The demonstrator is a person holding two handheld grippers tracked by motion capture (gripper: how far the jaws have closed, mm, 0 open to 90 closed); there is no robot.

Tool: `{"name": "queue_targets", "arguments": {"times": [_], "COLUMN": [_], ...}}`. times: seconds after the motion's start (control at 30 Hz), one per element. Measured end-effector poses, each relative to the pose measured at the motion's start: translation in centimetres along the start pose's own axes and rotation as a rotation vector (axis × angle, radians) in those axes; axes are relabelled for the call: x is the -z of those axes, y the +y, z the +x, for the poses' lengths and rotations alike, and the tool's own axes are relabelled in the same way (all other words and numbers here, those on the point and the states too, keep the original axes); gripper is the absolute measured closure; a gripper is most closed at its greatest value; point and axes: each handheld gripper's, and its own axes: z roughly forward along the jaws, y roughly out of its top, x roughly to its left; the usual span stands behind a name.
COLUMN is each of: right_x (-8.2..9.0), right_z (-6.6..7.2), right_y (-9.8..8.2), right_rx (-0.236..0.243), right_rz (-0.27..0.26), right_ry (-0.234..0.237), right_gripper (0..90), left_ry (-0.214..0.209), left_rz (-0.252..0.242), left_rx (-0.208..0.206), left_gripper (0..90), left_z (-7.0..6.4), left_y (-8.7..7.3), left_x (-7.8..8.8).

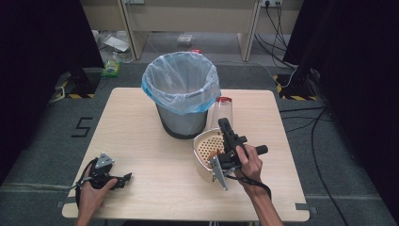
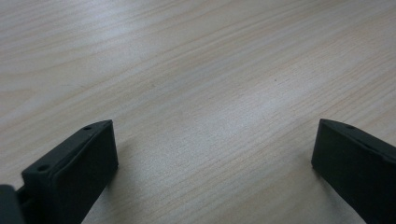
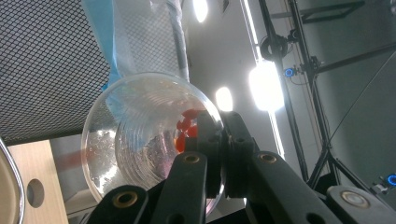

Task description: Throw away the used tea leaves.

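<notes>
High view: on the pale wooden tabletop [image 1: 155, 155], toward the far edge at centre, a grey mesh waste bin lined with a clear blue-tinted plastic bag [image 1: 181, 92]. Just beside its right flank, a clear plastic cup with a red rim [image 1: 223, 113], lifted and tipped by the right gripper [image 1: 225, 125], probably on its way to being emptied into the bin. Below the gripper, a cream perforated colander [image 1: 207, 148], close enough to crowd the hand. Near the near-left corner, the left gripper [image 1: 126, 178] low over the wood, likely parked out of the way.

Left gripper view: jaws spread wide, released, bare wood grain between them.

Right gripper view: jaws clenched on the cup's wall, red bits inside, bin mesh right behind.
</notes>
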Motion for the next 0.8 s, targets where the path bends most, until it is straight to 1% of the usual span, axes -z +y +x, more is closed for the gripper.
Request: {"name": "queue_targets", "arguments": {"times": [0.03, 0.07, 0.1, 0.13, 0.17, 0.2, 0.23, 0.27, 0.3, 0.37, 0.4, 0.5, 0.6, 0.67, 0.7, 0.73, 0.8], "right_x": [0.0, 0.0, -0.1, -0.3, -0.3, -0.7, -0.7, -1.1, -1.2, -1.5, -1.7, -2.4, -3.1, -3.6, -3.8, -4.1, -4.6], "right_z": [-0.1, -0.2, -0.3, -0.3, -0.3, -0.7, -0.7, -1.4, -1.8, -2.6, -3.0, -4.0, -4.9, -5.3, -5.5, -5.7, -6.0], "right_y": [0.0, 0.0, 0.0, -0.2, -0.2, -0.8, -0.8, -1.5, -1.8, -2.6, -3.0, -4.2, -5.3, -5.9, -6.2, -6.5, -7.1], "right_rx": [-0.015, -0.02, -0.036, -0.065, -0.065, -0.171, -0.171, -0.289, -0.334, -0.452, -0.498, -0.662, -0.794, -0.868, -0.895, -0.91, -0.97], "right_rz": [0.003, 0.012, 0.021, 0.025, 0.025, 0.057, 0.057, 0.085, 0.094, 0.122, 0.131, 0.155, 0.174, 0.188, 0.194, 0.2, 0.21], "right_ry": [-0.001, 0.004, 0.016, 0.03, 0.03, 0.061, 0.061, 0.096, 0.105, 0.143, 0.152, 0.194, 0.233, 0.259, 0.264, 0.274, 0.292], "right_gripper": [88.0, 88.0, 88.0, 87.9, 87.9, 87.9, 87.9, 87.9, 87.9, 87.9, 87.8, 87.8, 87.8, 87.8, 87.8, 87.8, 87.8], "left_ry": [0.0, 0.0, 0.0, 0.0, 0.0, 0.0, 0.0, 0.0, 0.0, 0.0, 0.0, 0.0, 0.0, 0.0, 0.0, 0.0, 0.0], "left_rz": [0.0, 0.0, 0.0, 0.0, 0.0, 0.0, 0.0, 0.0, 0.0, 0.0, 0.0, 0.0, 0.0, 0.0, 0.0, 0.0, 0.0], "left_rx": [0.0, 0.0, 0.0, 0.0, 0.0, 0.0, 0.0, 0.0, 0.0, 0.0, 0.0, 0.0, 0.0, 0.0, 0.0, 0.0, 0.0], "left_gripper": [0.0, 0.0, 0.0, 0.0, 0.0, 0.0, 0.0, 0.0, 0.0, 0.0, 0.0, 0.0, 0.0, 0.0, 0.0, 0.0, 0.0], "left_z": [0.0, 0.0, 0.0, 0.0, 0.0, 0.0, 0.0, 0.0, 0.0, 0.0, 0.0, 0.0, 0.0, 0.0, 0.0, 0.0, 0.0], "left_y": [0.0, 0.0, 0.0, 0.0, 0.0, 0.0, 0.0, 0.0, 0.0, 0.0, 0.0, 0.0, 0.0, 0.0, 0.0, 0.0, 0.0], "left_x": [0.0, 0.0, 0.0, 0.0, 0.0, 0.0, 0.0, 0.0, 0.0, 0.0, 0.0, 0.0, 0.0, 0.0, 0.0, 0.0, 0.0]}}
